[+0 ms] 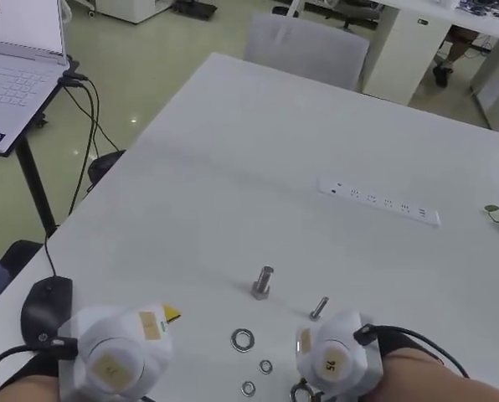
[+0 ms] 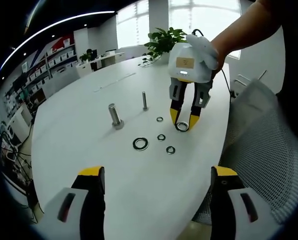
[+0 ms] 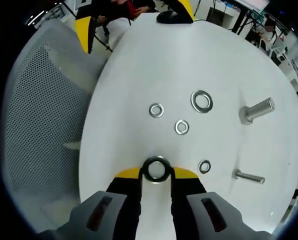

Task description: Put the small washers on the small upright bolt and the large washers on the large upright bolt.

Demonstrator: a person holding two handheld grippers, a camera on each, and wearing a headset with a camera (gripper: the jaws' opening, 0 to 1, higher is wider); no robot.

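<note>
At the surface (image 3: 139, 65) edge, our right claw (image 3: 156, 176) grips a large washer (image 3: 156, 169).
Large bolt (image 3: 256, 110) stands ahead-left of it; our left claw (image 2: 157, 172) gapes.

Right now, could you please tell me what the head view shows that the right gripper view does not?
The head view adds a power strip and a laptop. The right gripper view adds a mesh chair and a clear look at the right gripper shut on a large washer. Both show the large bolt, the small bolt and a loose large washer.
</note>
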